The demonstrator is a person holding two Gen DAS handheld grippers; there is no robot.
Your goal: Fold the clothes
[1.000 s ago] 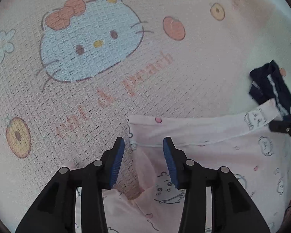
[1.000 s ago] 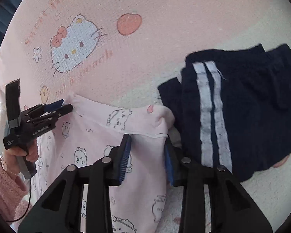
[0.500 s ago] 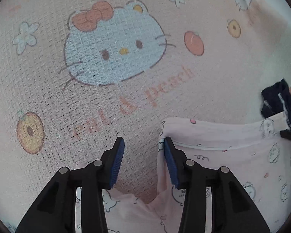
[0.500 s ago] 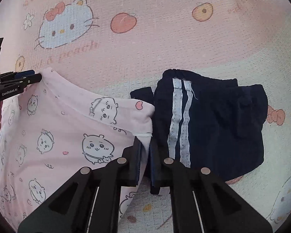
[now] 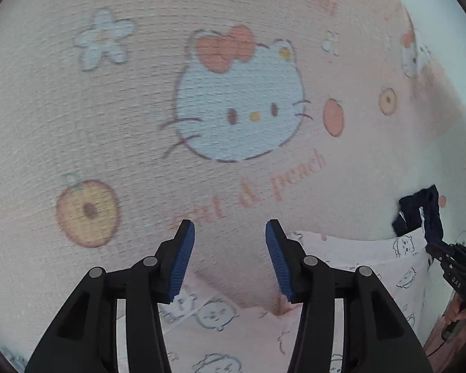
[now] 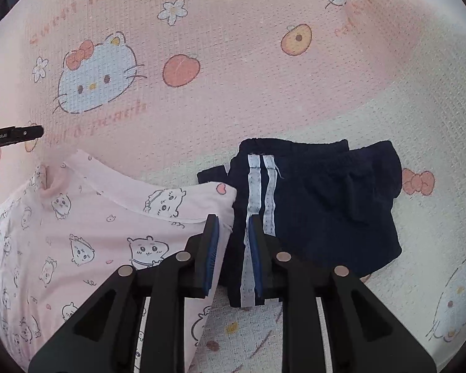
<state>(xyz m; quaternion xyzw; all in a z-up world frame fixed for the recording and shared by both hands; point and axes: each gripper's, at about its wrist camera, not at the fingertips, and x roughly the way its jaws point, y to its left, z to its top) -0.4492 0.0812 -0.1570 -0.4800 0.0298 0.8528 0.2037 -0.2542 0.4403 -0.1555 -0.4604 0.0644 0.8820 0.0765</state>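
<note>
On the blanket, pink garment newly free of both claws.

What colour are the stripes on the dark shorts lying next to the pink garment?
White: two parallel stripes on the navy shorts, clearest in the right wrist view.

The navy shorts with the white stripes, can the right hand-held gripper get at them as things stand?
Probably yes. The right hand-held gripper, its jaws opening with nothing pinched between them, hangs over the navy shorts at their striped edge; nothing covers them, and the pink garment only meets that edge.
</note>
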